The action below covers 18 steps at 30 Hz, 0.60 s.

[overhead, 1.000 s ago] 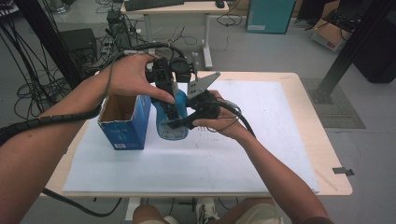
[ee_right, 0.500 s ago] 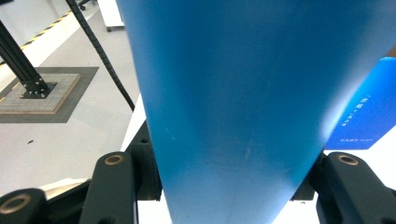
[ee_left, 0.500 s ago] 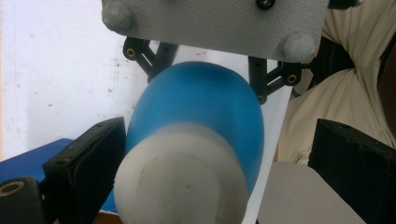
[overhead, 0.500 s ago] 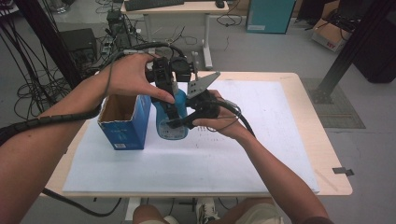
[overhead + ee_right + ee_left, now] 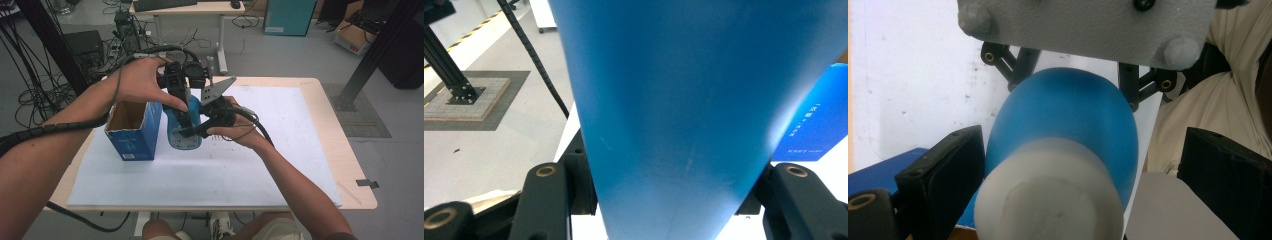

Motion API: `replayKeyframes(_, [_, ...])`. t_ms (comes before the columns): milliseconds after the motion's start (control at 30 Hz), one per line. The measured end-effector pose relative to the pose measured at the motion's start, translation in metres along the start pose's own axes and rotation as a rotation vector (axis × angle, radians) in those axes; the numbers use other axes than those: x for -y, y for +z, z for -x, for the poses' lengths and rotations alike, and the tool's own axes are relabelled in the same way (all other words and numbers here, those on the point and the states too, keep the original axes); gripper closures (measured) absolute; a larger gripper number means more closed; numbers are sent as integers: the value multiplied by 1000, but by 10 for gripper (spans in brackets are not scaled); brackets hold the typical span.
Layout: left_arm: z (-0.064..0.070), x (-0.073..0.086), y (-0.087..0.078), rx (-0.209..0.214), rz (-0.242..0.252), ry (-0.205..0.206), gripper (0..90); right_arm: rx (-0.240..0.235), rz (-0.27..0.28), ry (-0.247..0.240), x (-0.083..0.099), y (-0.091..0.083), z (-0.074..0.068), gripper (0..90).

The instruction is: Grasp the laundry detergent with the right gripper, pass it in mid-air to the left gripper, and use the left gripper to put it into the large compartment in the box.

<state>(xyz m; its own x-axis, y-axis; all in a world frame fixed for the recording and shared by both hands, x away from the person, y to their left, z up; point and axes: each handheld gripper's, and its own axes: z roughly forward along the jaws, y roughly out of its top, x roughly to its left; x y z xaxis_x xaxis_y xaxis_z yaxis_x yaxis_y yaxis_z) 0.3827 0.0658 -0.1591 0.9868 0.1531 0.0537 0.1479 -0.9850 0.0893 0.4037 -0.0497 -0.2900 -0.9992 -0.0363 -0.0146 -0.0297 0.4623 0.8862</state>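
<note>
A blue bottle (image 5: 183,131) with a white cap (image 5: 1048,200) is held beside an open blue box (image 5: 131,131) on the white sheet. My right gripper (image 5: 194,130) is shut on the bottle's body. In the right gripper view the blue body (image 5: 674,100) is pressed between both black jaws of that gripper (image 5: 669,205). My left gripper (image 5: 180,102) comes down from above over the cap end. In the left gripper view, its jaws stand apart on either side of the cap, the left one close to it and the right one well clear, so this gripper (image 5: 1083,190) is open.
The white sheet (image 5: 280,150) covers most of the wooden table (image 5: 350,165), with free room to the right and front. The box's open top (image 5: 125,112) faces up. A desk, cables and boxes stand on the floor behind the table.
</note>
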Motion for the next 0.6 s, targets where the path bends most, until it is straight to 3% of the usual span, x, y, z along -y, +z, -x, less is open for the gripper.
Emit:
replayKeyframes(300, [0,0,2,-5,11,-5,59,9,-6,-15,-1,1,-1,437])
replayKeyframes(600, [-1,0,1,5,-10,0,58,9,-11,-17,-1,1,-1,437])
